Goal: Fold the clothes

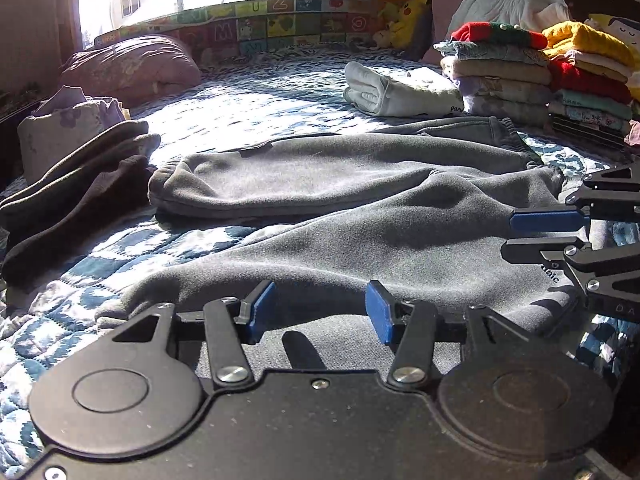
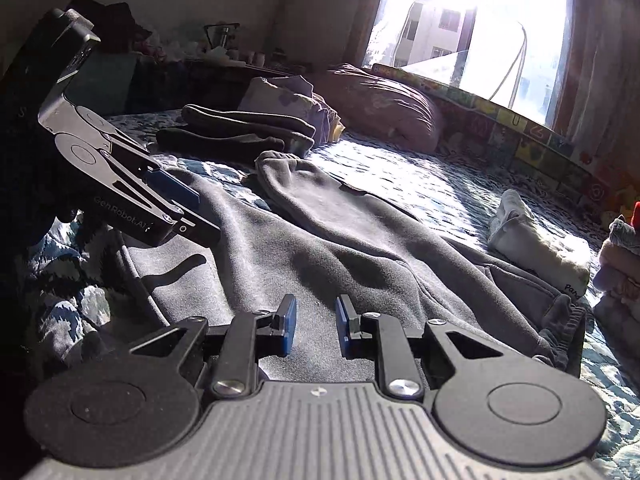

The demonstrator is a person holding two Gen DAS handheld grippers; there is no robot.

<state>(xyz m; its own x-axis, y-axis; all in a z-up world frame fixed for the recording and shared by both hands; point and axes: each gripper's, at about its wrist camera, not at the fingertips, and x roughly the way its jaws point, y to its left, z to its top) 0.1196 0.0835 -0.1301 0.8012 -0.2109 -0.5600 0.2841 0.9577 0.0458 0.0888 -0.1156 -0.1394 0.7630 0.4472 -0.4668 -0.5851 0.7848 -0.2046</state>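
Grey sweatpants (image 1: 340, 184) lie spread flat on the blue patterned quilt (image 1: 248, 104), legs pointing left and waistband to the right. My left gripper (image 1: 320, 310) hovers open just above the near leg, its blue pads well apart with nothing between them. My right gripper (image 1: 510, 235) comes in from the right edge over the waist end. In the right wrist view the sweatpants (image 2: 320, 220) stretch away from my right gripper (image 2: 316, 328), which is open with a narrower gap and holds nothing. The left gripper (image 2: 200, 212) shows at upper left above the cloth.
Two tall stacks of folded clothes (image 1: 520, 80) stand at the back right, with a folded white garment (image 1: 400, 92) beside them. Dark folded clothes (image 1: 80, 184) lie at the left. A pink pillow (image 1: 128, 64) and an alphabet padded border (image 1: 260, 24) sit under the window.
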